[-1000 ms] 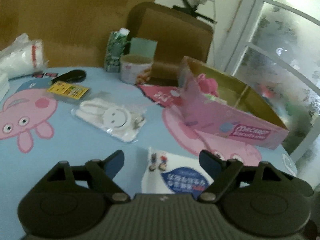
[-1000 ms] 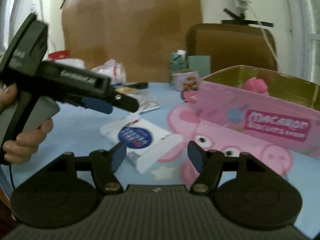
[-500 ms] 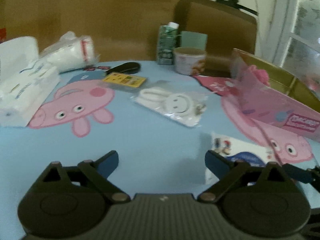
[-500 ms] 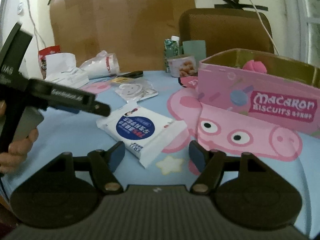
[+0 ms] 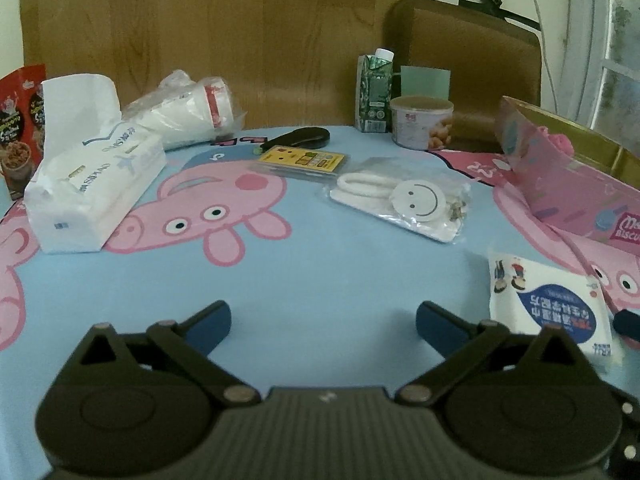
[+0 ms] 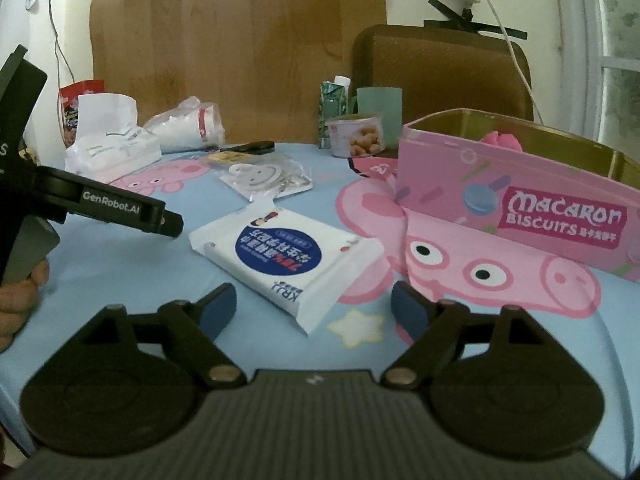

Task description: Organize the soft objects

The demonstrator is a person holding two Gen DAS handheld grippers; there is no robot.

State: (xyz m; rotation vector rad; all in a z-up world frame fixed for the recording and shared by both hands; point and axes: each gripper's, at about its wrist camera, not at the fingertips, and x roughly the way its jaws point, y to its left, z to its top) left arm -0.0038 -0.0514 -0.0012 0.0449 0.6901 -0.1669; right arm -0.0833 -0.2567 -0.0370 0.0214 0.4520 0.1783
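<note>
Across our pale blue cartoon-pig tablecloth (image 5: 320,272) we hold the left gripper (image 5: 323,320) spread wide and empty, the flat white wet-wipe packet with a blue label (image 6: 286,252) lying just ahead of our equally wide-open right gripper (image 6: 313,307), beside the pink macaron biscuit box (image 6: 516,212).

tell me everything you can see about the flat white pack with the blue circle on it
The wipes pack is a flat, soft-looking white plastic pouch with a big dark blue round label bearing white and red characters, a small cartoon figure at one end and crimped sealed ends. It lies flat and skewed on the blue cartoon-pig tablecloth, unopened as far as I can tell, just ahead of the open right gripper and in front of the pink biscuit box. Nothing grips it.
</note>
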